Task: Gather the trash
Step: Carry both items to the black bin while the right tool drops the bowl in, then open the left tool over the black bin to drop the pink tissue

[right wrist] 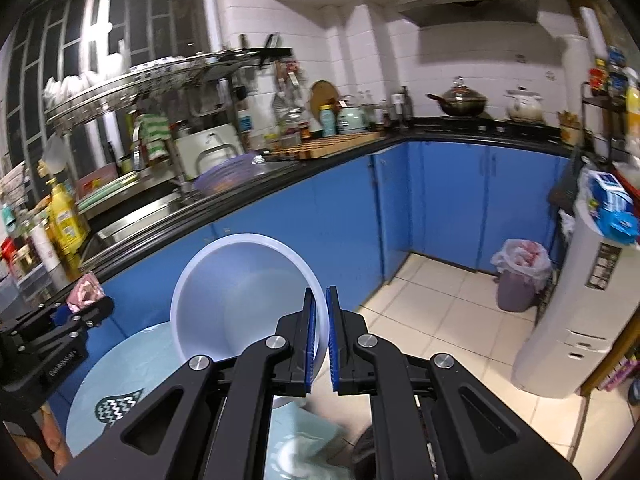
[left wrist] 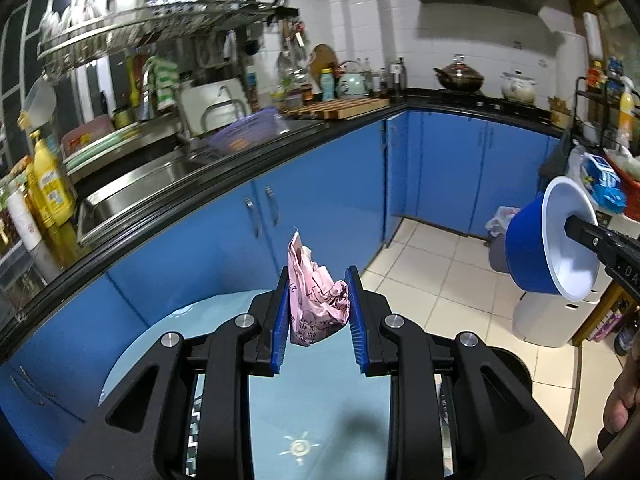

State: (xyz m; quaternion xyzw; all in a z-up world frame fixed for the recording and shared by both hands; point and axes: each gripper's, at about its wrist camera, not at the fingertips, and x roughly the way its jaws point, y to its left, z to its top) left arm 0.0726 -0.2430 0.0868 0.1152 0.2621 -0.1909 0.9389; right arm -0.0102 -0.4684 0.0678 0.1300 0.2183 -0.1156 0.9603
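Now left fingers [left wrist: 285,312] pinch the pink wrapper [left wrist: 316,304]; right fingers [right wrist: 309,332] clamp the bowl [right wrist: 244,296] rim.

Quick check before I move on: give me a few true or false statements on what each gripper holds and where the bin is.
1. The left gripper holds a crumpled pink wrapper. True.
2. The right gripper is empty. False: it pinches the rim of a blue bowl.
3. The bowl is full of trash. False: its white inside shows nothing.
4. A lined trash bin stands on the floor by the blue cabinets. True.
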